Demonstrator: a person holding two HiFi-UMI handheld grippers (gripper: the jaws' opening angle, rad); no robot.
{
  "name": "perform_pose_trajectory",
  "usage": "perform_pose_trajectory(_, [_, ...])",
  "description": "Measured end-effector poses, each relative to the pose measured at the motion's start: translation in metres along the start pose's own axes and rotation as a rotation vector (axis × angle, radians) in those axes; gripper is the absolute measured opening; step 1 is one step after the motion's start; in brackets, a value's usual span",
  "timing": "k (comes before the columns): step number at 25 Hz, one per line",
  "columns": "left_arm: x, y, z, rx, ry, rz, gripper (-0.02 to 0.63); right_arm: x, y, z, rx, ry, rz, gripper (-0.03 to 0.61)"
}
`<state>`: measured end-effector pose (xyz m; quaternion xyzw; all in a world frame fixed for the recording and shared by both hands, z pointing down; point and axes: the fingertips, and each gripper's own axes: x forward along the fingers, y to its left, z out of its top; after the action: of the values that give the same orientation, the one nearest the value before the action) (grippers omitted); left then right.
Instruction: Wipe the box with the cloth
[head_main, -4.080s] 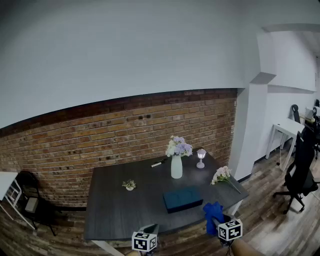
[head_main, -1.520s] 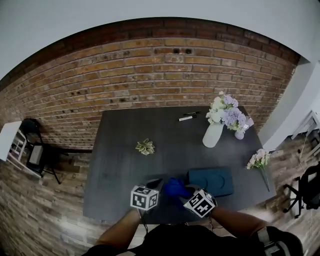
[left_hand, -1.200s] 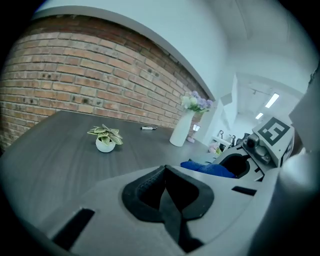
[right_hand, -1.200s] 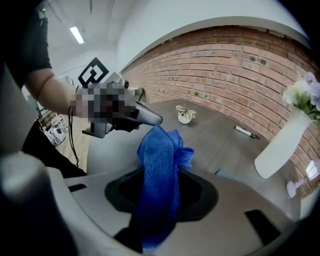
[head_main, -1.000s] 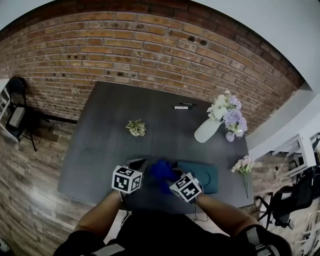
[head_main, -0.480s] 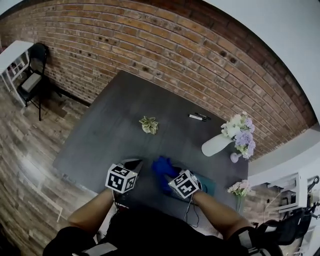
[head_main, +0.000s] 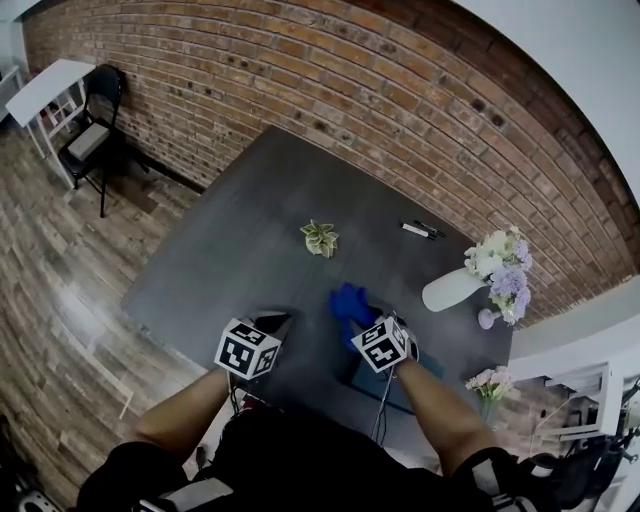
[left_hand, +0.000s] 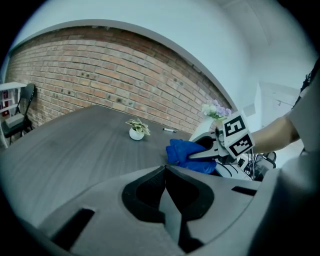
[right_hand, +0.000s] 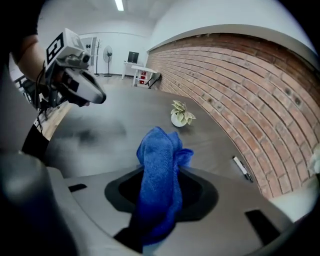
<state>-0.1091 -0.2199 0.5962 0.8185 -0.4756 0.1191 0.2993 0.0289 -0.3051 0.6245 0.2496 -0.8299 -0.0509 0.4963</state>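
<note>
Clamping the blue cloth (right_hand: 159, 165) between its jaws, the right gripper (head_main: 358, 318) lets a loose bunch stand out past the tips, probably so that soft fabric, not the jaws, meets the box. The dark teal box (head_main: 362, 377) lies on the dark surface (head_main: 230, 250) near its front edge, below the right gripper and forearm, which hide most of it. The cloth sits over the box's left end; whether it touches cannot be told. The left gripper (left_hand: 165, 169) is clenched on nothing and held off to the left, perhaps ready to steady the box.
</note>
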Motion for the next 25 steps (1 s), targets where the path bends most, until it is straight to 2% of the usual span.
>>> perform_pose_trajectory(5, [0.002, -0.013, -0.006, 0.004, 0.024, -0.002, 0.008, 0.006, -0.042, -0.014, 0.193, 0.002, -0.032, 0.146])
perform_pose_trajectory(9, [-0.002, -0.016, -0.012, 0.002, 0.043, 0.009, 0.008, 0.009, -0.069, -0.025, 0.286, -0.005, -0.065, 0.146])
perform_pose_trajectory(16, [-0.005, -0.024, -0.021, -0.012, 0.066, 0.031, 0.008, 0.0, -0.091, -0.072, 0.34, 0.06, -0.106, 0.146])
perform_pose_trajectory(21, [0.009, -0.047, -0.025, 0.007, 0.094, -0.005, 0.008, -0.018, -0.098, -0.118, 0.395, 0.089, -0.115, 0.146])
perform_pose_trajectory(25, [0.024, -0.073, -0.025, 0.041, 0.119, -0.051, 0.008, -0.043, -0.108, -0.157, 0.446, 0.117, -0.163, 0.146])
